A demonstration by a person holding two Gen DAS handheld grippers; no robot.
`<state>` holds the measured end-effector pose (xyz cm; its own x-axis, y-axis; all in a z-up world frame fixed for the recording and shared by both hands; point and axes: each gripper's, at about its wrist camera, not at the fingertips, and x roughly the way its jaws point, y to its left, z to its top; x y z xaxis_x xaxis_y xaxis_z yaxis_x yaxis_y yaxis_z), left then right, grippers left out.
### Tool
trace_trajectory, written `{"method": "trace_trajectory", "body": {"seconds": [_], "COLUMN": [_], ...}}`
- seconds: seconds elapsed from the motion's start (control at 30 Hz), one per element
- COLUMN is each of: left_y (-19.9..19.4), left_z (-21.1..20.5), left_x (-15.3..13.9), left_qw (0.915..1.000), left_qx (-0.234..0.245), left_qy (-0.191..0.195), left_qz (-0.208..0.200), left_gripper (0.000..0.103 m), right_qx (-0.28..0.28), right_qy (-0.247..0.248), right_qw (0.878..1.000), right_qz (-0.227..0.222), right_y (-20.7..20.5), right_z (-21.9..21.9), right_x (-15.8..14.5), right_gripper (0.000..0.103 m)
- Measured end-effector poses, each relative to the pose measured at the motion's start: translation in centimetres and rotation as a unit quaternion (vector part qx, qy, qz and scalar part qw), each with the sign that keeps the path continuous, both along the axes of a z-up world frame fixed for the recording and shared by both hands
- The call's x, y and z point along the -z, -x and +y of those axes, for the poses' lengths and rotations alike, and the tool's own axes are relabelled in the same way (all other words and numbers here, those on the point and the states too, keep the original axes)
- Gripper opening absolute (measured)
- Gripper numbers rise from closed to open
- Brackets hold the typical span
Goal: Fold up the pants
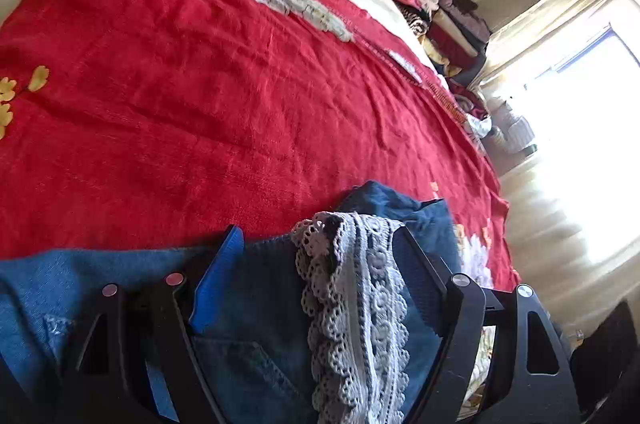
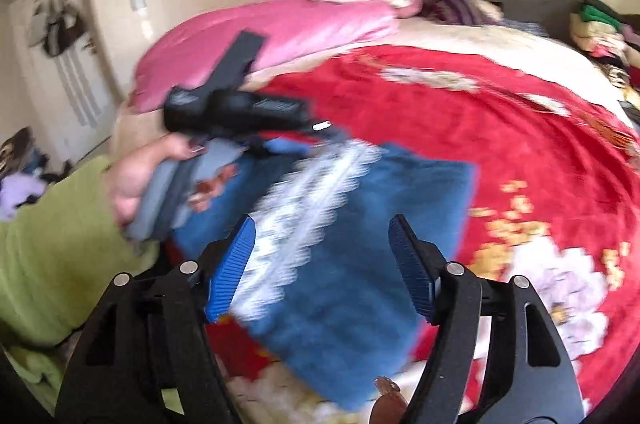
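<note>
We hold both tongs, left tongs [image 1: 316, 256] and right tongs [image 2: 322, 252], spread, gripping nothing, over jeans [image 2: 360, 224] on bed [image 2: 500, 128]; lace trim [image 1: 356, 304] near pads may snag, undoing fold.

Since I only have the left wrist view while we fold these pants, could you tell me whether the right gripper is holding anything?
Observer: No, the right gripper hovers open over the jeans, with nothing pinched.
Operator: Thank you. How do the jeans lie overall?
Observer: As a folded blue block on the red blanket, with the lace trim running diagonally across it.
Operator: And who carries my gripper?
Observer: A hand in a green sleeve holds the left gripper by its grey handle.
</note>
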<state>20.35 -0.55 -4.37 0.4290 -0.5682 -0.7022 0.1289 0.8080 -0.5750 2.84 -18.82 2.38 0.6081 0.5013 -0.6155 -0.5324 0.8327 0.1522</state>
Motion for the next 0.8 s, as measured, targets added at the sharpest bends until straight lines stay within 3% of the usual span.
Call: {"method": "trace_trajectory", "body": {"seconds": [0.13,0.2,0.27,0.33,0.37,0.5,0.6,0.7,0.8], "left_y": [-0.6,-0.7,-0.8,-0.6,-0.3,1.3,2.1,1.3,1.1], "left_z": [-0.8,-0.9,-1.1,-1.4,-1.8,-0.7,-0.3,-1.2,-1.6], "left_x": [0.3,0.3,0.5,0.5,0.3,-1.9,-3.5,-2.2,-1.2], "left_qw": [0.9999,0.9997,0.9999,1.0000,1.0000,0.9987,0.9964,0.9963,0.9950], "left_qx": [-0.009,-0.019,-0.016,-0.009,-0.002,-0.008,-0.017,-0.010,-0.011], "left_qy": [-0.014,-0.014,0.002,0.000,-0.003,0.023,-0.024,-0.057,-0.081], "left_qz": [0.000,-0.001,0.002,0.000,-0.007,-0.044,-0.079,-0.063,-0.058], "left_gripper": [0.074,0.065,0.032,0.024,0.015,0.014,0.014,0.015,0.022], "right_qx": [0.049,0.075,0.089,0.100,0.099,0.103,0.093,0.099,0.108], "right_qy": [0.006,0.003,-0.013,-0.024,-0.025,-0.020,0.003,0.033,0.054], "right_qw": [0.998,0.996,0.993,0.991,0.990,0.989,0.993,0.992,0.990], "right_qz": [0.034,0.056,0.075,0.090,0.096,0.099,0.076,0.070,0.071], "right_y": [-4.4,-6.5,-8.1,-10.2,-10.9,-11.4,-11.1,-11.6,-11.8], "right_z": [-1.9,-2.5,-3.1,-3.5,-3.6,-3.2,-2.5,-1.9,-1.8], "right_x": [1.3,2.1,2.6,3.5,3.9,4.5,4.6,5.2,6.0], "right_gripper": [0.063,0.063,0.063,0.063,0.063,0.063,0.063,0.063,0.063]}}
